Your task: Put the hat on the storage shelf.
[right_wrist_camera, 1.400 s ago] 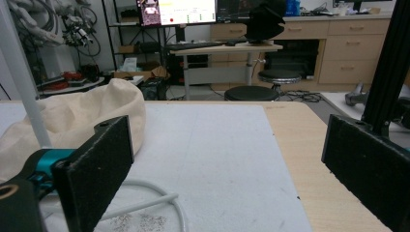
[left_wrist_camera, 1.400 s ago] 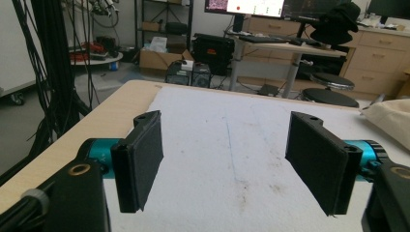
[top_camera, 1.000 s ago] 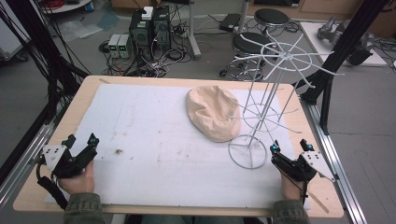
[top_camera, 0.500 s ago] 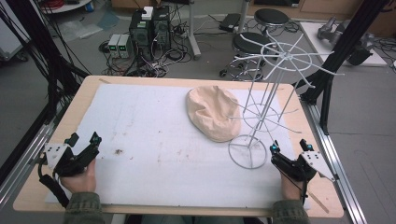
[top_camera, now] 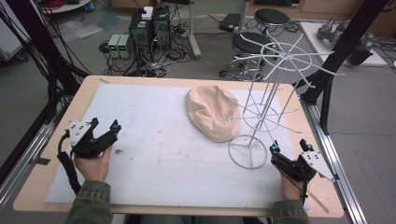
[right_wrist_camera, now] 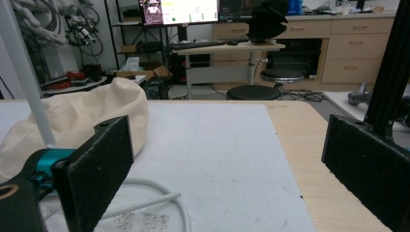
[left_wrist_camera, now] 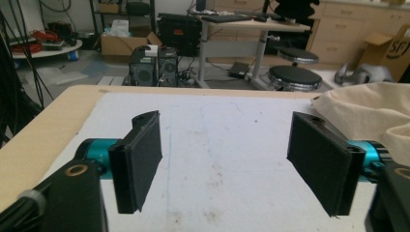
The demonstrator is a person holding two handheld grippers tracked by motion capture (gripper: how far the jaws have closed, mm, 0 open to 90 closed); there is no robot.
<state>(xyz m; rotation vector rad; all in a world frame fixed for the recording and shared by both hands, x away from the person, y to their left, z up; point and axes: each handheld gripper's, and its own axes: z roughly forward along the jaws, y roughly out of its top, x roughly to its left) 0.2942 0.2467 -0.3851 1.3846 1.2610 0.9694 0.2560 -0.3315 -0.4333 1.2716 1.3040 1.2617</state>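
A beige fabric cap (top_camera: 212, 112) lies on the white mat, right of the middle. It rests against a white wire rack (top_camera: 275, 79) whose round base ring (top_camera: 247, 151) sits on the mat. My left gripper (top_camera: 104, 125) hovers over the mat's left part, open, with nothing between its jaws. In the left gripper view the left gripper (left_wrist_camera: 227, 125) points across the mat, with the cap (left_wrist_camera: 367, 111) at the right edge. My right gripper (top_camera: 288, 147) stands open just right of the base ring. In the right gripper view the right gripper (right_wrist_camera: 229, 130) is empty, the cap (right_wrist_camera: 77, 116) and the rack's pole (right_wrist_camera: 24, 72) to its left.
The white mat (top_camera: 154, 140) covers most of the wooden table (top_camera: 42, 186). Black frame posts (top_camera: 327, 93) stand at the table's right side, and dark cables hang at its left. Beyond the far edge are two stools (top_camera: 252, 44) and computer boxes (top_camera: 149, 25) on the floor.
My left gripper has risen and moved forward onto the mat, slightly rightward, still open. The right gripper, the cap and the rack have stayed put.
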